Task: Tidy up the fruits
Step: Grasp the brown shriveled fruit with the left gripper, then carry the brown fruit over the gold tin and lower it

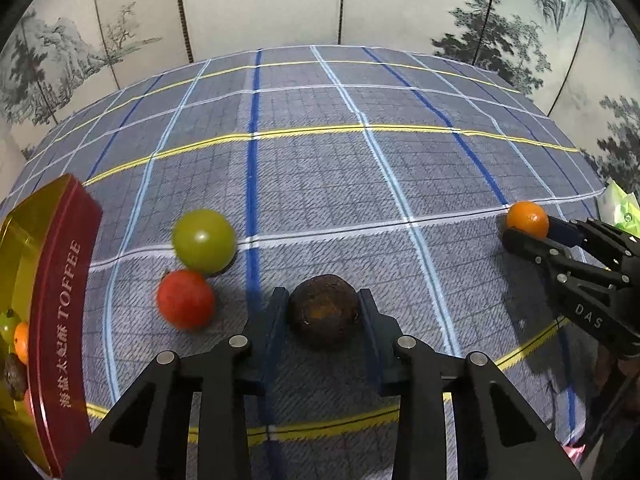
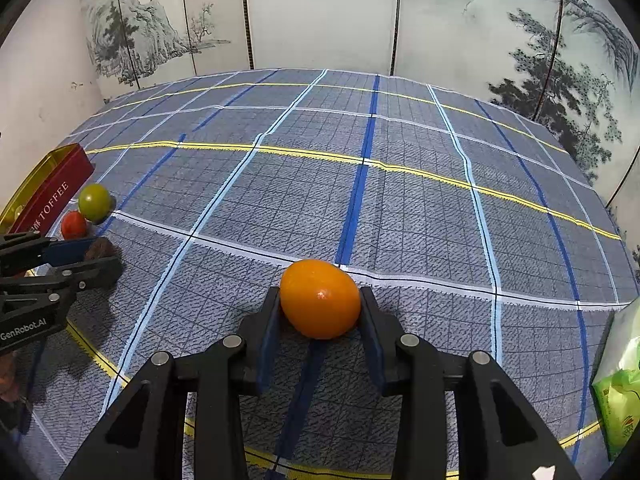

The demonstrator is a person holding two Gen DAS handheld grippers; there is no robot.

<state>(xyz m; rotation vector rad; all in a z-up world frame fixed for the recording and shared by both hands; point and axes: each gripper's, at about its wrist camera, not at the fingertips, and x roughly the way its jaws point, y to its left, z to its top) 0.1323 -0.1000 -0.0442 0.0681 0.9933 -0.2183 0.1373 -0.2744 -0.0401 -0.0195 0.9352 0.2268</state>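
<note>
My left gripper (image 1: 323,300) is shut on a dark brown fruit (image 1: 323,312), just above the checked cloth. A green fruit (image 1: 204,240) and a red fruit (image 1: 185,299) lie to its left, beside a red and gold toffee tin (image 1: 60,300) that holds several small fruits. My right gripper (image 2: 319,300) is shut on an orange fruit (image 2: 320,298). In the left wrist view the right gripper (image 1: 520,226) shows at far right with the orange fruit (image 1: 527,219). In the right wrist view the left gripper (image 2: 94,254), green fruit (image 2: 94,202), red fruit (image 2: 73,225) and tin (image 2: 52,196) sit far left.
A blue checked cloth (image 2: 360,200) covers the table. A painted folding screen (image 2: 320,12) stands behind it. A green plastic bag (image 2: 618,392) lies at the right edge, also showing in the left wrist view (image 1: 618,204).
</note>
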